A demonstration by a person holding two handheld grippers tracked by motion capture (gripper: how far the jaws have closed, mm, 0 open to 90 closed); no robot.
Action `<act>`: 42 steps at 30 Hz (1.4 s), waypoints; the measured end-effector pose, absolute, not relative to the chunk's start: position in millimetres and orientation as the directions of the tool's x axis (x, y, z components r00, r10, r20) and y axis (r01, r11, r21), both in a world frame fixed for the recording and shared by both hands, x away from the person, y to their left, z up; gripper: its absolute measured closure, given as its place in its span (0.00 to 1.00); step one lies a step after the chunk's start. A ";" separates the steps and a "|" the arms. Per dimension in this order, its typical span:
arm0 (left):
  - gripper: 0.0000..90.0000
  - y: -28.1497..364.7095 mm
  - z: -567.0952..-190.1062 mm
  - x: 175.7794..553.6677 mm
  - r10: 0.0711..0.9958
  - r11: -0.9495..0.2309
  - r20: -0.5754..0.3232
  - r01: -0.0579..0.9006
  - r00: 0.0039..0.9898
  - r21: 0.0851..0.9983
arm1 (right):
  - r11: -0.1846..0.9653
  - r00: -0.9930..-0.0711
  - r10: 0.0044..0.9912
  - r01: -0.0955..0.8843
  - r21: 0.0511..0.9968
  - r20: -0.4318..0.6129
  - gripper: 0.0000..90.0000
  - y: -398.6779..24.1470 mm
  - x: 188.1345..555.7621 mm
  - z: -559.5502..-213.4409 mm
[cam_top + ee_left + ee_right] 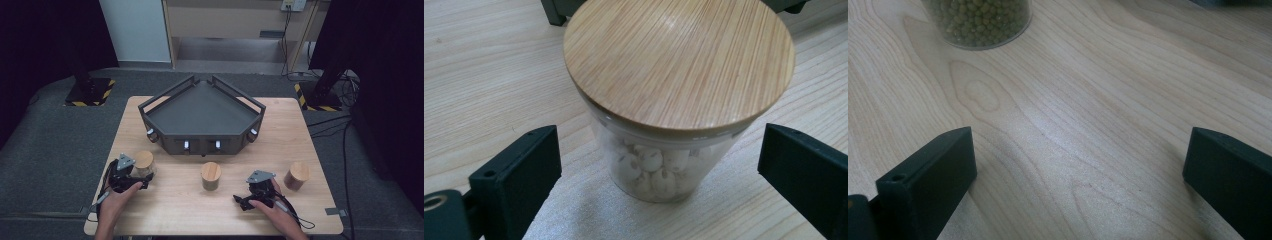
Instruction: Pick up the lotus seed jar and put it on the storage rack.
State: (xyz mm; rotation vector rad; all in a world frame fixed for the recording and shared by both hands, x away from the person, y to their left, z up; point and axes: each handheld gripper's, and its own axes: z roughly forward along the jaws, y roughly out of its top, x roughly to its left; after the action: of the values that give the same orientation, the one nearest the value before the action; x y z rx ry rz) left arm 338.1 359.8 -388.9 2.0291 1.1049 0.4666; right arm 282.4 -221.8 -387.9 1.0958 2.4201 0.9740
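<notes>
While the left gripper is held at the near left of the pale wooden table, its two black jaws are spread wide on either side of a clear round jar of pale beans with a flat bamboo lid; in the left gripper view a gap is seen between each jaw and the glass, so the jar is not touched; the jar is stood upright on the table, just left of and nearer than the dark grey angular tray with raised rails that is set at the far middle. The right gripper is held low over the near right of the table; its jaws are likewise spread, with bare wood between them. A second clear jar, filled with green peas, is stood beyond those jaws, at the table's middle; a third lidded jar with brown contents is placed at the right, near the right gripper but apart from it.
</notes>
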 end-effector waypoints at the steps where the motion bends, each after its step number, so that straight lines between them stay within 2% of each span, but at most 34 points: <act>1: 0.03 359.8 -389.2 338.2 0.829 -0.332 -0.040 0.549 0.557 0.767 | 0.476 -0.659 0.752 0.541 0.693 -0.002 0.01 -221.8 282.4 -387.9; 26: 0.05 352.4 -398.9 342.4 0.828 -0.344 -0.017 0.531 0.560 0.774 | 0.476 -0.659 0.752 0.541 0.694 -0.002 0.01 -221.9 282.5 -387.9; 31: 0.10 352.9 -401.5 342.1 0.829 -0.336 -0.017 0.524 0.558 0.783 | 0.476 -0.659 0.752 0.541 0.694 -0.002 0.01 -221.9 282.4 -387.9; 42: 0.27 353.8 -404.9 342.4 0.829 -0.314 -0.037 0.518 0.558 0.796 | 0.476 -0.659 0.752 0.541 0.694 -0.002 0.01 -221.9 282.5 -387.9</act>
State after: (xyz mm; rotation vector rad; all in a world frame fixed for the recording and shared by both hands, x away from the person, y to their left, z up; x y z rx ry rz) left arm 342.4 353.8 -404.9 1.9907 1.0832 0.4916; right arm 282.5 -221.9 -387.9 1.0956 2.4204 0.9743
